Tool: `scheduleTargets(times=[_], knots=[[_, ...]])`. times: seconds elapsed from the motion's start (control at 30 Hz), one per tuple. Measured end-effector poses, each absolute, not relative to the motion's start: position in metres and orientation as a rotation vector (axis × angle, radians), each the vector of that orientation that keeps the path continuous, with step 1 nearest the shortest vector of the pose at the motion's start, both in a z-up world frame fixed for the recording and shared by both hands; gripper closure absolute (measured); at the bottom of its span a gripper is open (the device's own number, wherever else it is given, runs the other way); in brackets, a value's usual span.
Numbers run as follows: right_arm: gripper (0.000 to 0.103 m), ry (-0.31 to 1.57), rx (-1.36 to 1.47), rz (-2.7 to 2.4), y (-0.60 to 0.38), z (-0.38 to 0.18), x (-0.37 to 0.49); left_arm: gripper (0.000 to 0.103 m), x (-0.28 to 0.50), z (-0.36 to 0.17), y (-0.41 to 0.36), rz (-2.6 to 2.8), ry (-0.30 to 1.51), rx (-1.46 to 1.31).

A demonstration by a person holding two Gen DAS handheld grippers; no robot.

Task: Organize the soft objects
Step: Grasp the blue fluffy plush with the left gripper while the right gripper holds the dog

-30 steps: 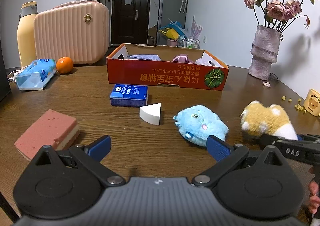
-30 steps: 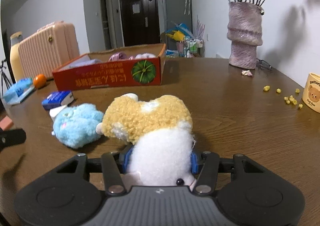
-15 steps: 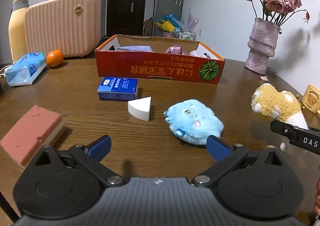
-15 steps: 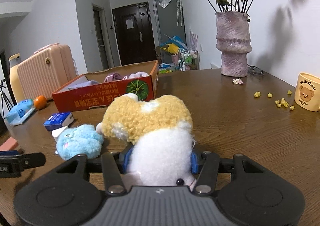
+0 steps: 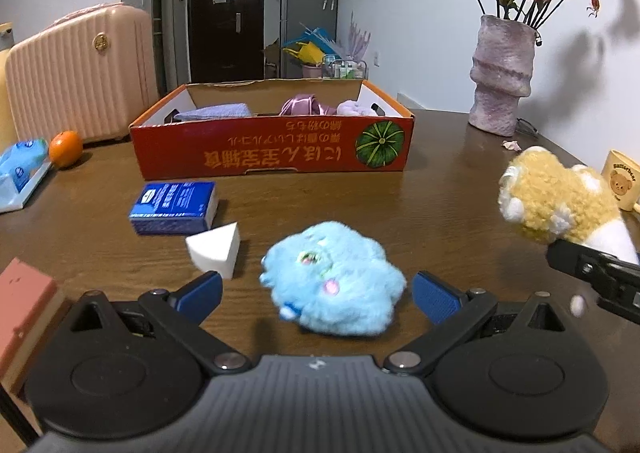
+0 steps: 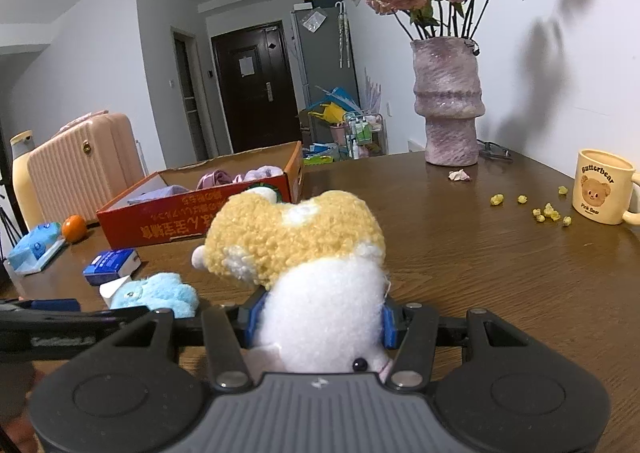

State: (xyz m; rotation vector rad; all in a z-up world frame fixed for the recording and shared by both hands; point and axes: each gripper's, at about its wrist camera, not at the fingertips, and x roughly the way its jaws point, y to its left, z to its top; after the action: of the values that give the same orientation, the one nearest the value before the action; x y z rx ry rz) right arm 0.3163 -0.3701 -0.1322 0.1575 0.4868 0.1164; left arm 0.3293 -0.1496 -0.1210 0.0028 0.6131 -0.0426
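Note:
A fluffy blue plush toy lies on the brown table, between the wide-apart blue pads of my left gripper, which is open and not touching it. My right gripper is shut on a yellow and white plush toy, held above the table; the same plush toy appears at the right of the left wrist view. The blue plush toy sits low on the left in the right wrist view. Behind stands a red cardboard box with soft purple items inside.
A white foam wedge, a blue packet and a pink sponge lie left of the blue toy. An orange, a tissue pack, a pink case, a vase and a mug ring the table.
My left gripper has come forward and rightward, so the blue plush toy now sits between its open pads. The right gripper, still holding the yellow plush toy, has risen slightly.

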Motion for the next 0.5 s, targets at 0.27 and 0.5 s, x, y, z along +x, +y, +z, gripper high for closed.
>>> scheduleTargets(times=[0.27, 0.5], knots=[[0.051, 0.48, 0.188, 0.096, -0.378, -0.13, 0.316, 0.0, 0.353, -0.13, -0.162, -0.032, 0.651, 0.034], [0.051, 0.495, 0.193, 0.081, -0.378, -0.132, 0.318, 0.0, 0.364, -0.139, -0.161, -0.044, 0.699, 0.045]])
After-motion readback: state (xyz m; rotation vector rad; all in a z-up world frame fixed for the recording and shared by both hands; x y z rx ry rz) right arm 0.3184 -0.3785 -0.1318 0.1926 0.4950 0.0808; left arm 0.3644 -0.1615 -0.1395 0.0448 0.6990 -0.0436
